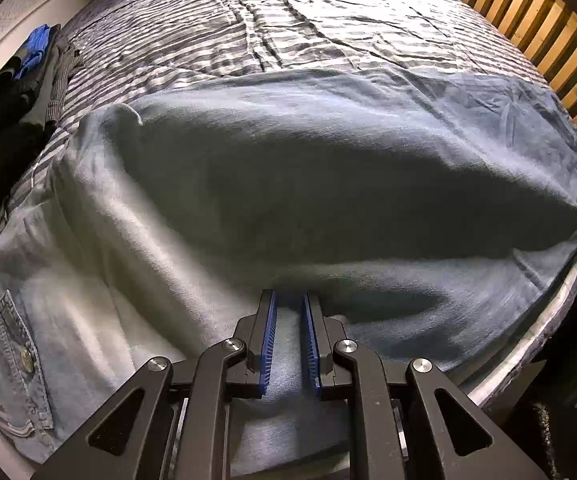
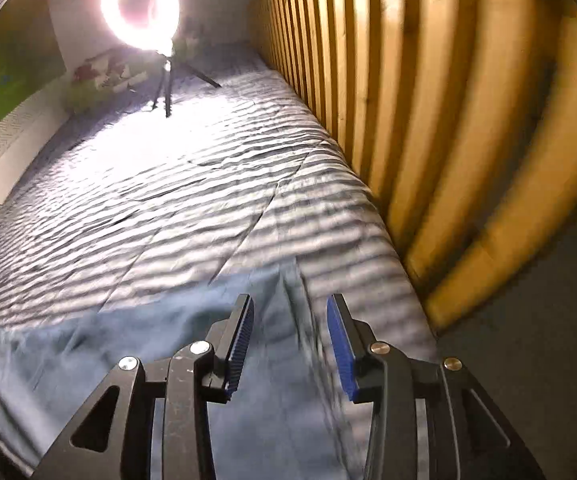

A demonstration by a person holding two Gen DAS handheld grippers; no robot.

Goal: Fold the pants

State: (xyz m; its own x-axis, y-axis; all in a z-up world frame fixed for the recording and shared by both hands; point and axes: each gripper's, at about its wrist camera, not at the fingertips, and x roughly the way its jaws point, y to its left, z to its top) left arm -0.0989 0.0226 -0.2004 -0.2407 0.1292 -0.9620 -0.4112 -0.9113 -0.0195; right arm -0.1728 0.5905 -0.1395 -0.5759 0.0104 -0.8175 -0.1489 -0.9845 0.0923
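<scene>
Starting at the far left of the left wrist view, there's a pile of dark clothes (image 1: 20, 100) with something blue on top, sitting at the edge of the bed (image 1: 216, 32), which has a striped cover. The jeans (image 1: 328, 184) are spread across the near side of the bed, pale washed denim. The waistband end with a pocket and a metal button (image 1: 27, 358) is down in the lower left corner, and the legs run off toward the right, ending close to the wooden slats (image 1: 528, 24).

The left tongs (image 1: 290, 300) are clenched on a fold of the denim. You can see the cloth running up between the blue pads (image 1: 269, 336), and a big flap of leg is lifted and billowing in front of them.

Over in the right wrist view, the right tongs (image 2: 290, 304) are released, pads apart and nothing pinched between them, with the leg end of the jeans lying flat underneath. That picture is pretty smeared. A ring light (image 2: 140, 4) on a little tripod glares at the far end of the bed.

As for handling, I'd guess denim like this is fairly heavy and limp but with some body, so it'll drape and drag rather than slide, and it won't tear or care how hard you squeeze. I'd grab it at the seams or the hem, where it's thick, and pinch both layers together. Holding only one layer probably lets the other sag out of line.
</scene>
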